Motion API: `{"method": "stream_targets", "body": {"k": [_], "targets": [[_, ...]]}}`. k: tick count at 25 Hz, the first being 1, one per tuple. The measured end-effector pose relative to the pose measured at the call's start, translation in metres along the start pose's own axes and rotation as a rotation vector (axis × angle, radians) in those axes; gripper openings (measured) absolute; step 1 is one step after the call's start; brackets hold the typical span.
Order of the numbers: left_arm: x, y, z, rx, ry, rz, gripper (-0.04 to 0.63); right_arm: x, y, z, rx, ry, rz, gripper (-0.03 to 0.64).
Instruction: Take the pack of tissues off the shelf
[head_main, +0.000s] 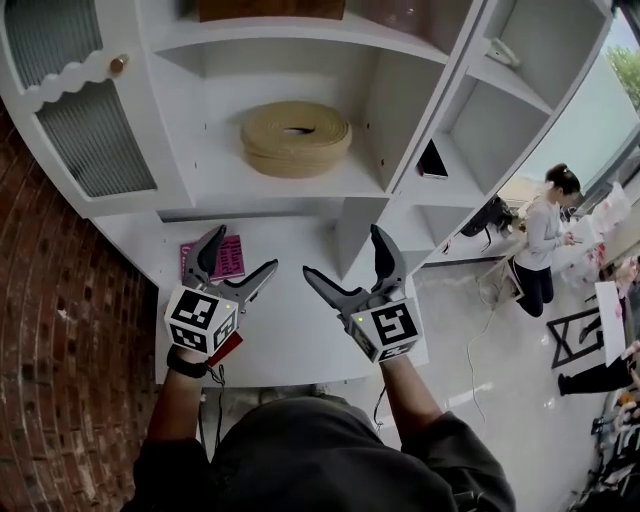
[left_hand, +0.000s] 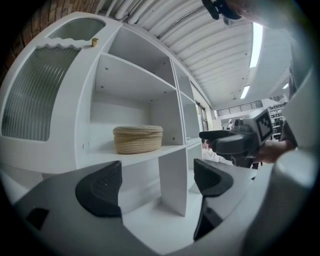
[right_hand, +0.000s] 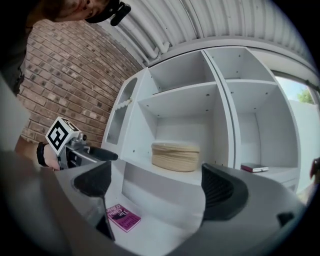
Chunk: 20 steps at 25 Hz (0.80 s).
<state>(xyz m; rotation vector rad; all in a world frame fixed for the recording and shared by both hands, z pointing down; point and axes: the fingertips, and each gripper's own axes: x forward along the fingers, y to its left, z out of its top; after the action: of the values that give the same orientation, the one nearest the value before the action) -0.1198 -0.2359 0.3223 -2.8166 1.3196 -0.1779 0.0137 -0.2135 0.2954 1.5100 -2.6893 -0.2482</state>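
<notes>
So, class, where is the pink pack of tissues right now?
In the head view, the pink pack of tissues lies flat on the lowest shelf at the left. It is partly hidden by the left gripper and sits one level below the woven basket.

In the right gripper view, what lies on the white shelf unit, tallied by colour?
Beige: 1, woven basket
Pink: 1, pack of tissues
Dark red: 1, flat item
Total: 3

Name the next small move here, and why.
Probably lower the left gripper toward the pink pack, likely the tissues: it lies flat on the lower shelf just beyond those jaws, which stand apart and empty.
</notes>
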Motion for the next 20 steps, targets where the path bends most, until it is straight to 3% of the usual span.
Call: {"method": "stream_targets", "body": {"k": [11, 20], "targets": [[0.072, 0.053, 0.047, 0.089, 0.007, 0.091, 0.449, 0.081, -0.067, 0.017, -0.011, -0.013, 0.046, 0.559], [0.119, 0.093, 0.057, 0.066, 0.071, 0.103, 0.45, 0.143, -0.101, 0.015, 0.005, 0.064, 0.05, 0.558]]}}
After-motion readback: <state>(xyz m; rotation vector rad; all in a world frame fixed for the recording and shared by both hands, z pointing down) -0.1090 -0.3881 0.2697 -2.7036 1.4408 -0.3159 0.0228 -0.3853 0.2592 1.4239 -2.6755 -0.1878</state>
